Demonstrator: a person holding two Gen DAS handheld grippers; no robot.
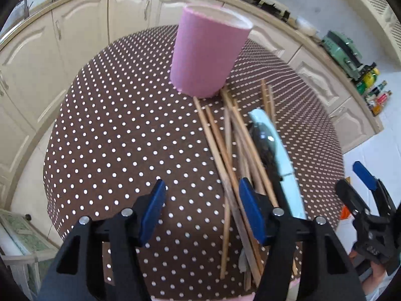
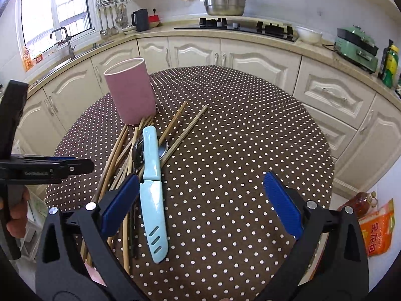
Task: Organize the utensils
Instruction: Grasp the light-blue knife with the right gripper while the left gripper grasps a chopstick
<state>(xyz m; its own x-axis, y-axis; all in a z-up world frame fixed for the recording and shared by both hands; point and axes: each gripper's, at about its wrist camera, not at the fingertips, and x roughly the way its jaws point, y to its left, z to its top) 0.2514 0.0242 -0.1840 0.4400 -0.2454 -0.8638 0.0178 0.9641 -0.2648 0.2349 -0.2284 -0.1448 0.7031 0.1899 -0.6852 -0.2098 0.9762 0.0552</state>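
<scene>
Nothing is in the pink holder (image 1: 209, 52) yet, by its look; this is the approach to a first pick. The left gripper (image 1: 201, 212) hangs with jaws apart over bare cloth, its right pad at the edge of the chopsticks (image 1: 225, 155), nothing gripped. The right gripper (image 2: 200, 200) is spread wide and empty above the sheathed light-blue knife (image 2: 152, 190). The pile lies at the holder's five o'clock. Next: settle the jaws astride one utensil. Only the right wrist view shows the knife's whole length and the spoon bowl (image 2: 164, 148).
</scene>
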